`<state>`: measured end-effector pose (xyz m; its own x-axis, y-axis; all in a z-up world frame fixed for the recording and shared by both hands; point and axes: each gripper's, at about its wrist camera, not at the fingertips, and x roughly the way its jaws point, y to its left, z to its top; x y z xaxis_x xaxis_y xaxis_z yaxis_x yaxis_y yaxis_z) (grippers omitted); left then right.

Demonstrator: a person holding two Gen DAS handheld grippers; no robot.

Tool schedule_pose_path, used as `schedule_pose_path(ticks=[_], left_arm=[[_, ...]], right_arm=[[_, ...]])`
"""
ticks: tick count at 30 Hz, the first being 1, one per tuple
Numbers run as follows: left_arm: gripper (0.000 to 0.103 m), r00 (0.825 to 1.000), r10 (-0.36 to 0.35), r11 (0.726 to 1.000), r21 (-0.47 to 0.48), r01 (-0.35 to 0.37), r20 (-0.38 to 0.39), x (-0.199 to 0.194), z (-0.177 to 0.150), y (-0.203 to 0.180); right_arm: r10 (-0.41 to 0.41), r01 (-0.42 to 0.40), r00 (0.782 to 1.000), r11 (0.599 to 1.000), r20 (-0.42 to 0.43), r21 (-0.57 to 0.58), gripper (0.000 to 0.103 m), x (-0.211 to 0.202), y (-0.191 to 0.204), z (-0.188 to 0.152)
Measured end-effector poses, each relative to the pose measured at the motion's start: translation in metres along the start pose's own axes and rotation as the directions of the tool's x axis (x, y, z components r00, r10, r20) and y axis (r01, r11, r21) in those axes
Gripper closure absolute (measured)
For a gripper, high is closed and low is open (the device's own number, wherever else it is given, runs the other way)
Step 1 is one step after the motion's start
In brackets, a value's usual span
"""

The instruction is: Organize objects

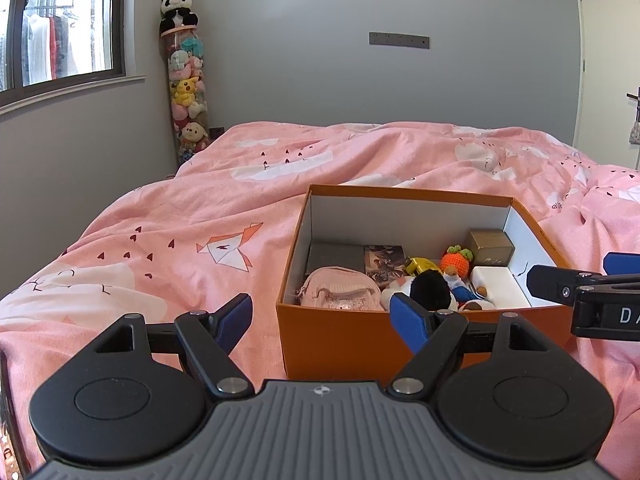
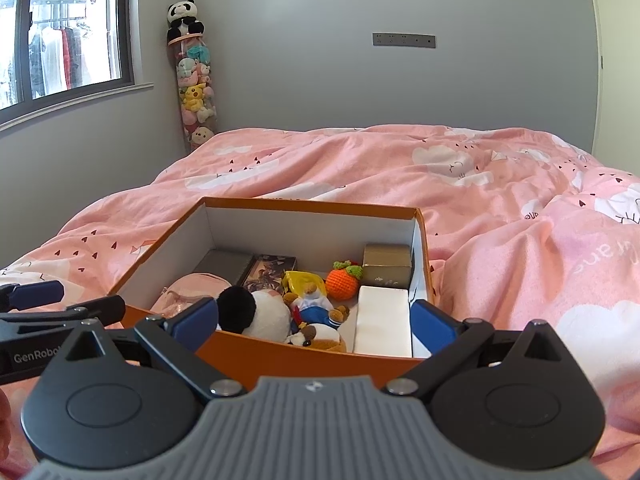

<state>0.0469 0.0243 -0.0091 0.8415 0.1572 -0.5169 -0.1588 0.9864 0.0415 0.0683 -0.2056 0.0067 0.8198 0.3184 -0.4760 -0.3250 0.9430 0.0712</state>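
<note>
An open orange box (image 1: 344,336) (image 2: 160,248) sits on the pink bed. Inside lie a pink pouch (image 1: 340,292) (image 2: 192,288), a black-and-white plush (image 1: 428,286) (image 2: 256,312), a crocheted orange carrot (image 1: 456,260) (image 2: 342,282), a gold box (image 1: 492,248) (image 2: 386,266), a white box (image 1: 500,284) (image 2: 382,324), a small bear doll (image 2: 314,304) and dark flat boxes (image 1: 336,258) (image 2: 228,266). My left gripper (image 1: 322,320) stands open before the box's near wall, nothing between its fingers. My right gripper (image 2: 316,322) is open over the near edge; its side shows as the other gripper (image 1: 580,286) in the left wrist view.
The pink duvet (image 1: 160,248) (image 2: 500,220) covers the whole bed, rumpled on the right. A tall clear tube of plush toys (image 1: 188,96) (image 2: 196,88) with a panda on top stands in the far corner. A window (image 1: 60,20) is on the left wall.
</note>
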Motion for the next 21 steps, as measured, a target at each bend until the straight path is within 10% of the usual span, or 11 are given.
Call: schedule_pose_path(ticks=[21], left_arm=[[0.012, 0.998, -0.006, 1.000, -0.010, 0.005, -0.059, 0.0032, -0.0033, 0.0005]], right_arm=[[0.000, 0.000, 1.000, 1.000, -0.005, -0.008, 0.001, -0.0008, 0.0007, -0.0012]])
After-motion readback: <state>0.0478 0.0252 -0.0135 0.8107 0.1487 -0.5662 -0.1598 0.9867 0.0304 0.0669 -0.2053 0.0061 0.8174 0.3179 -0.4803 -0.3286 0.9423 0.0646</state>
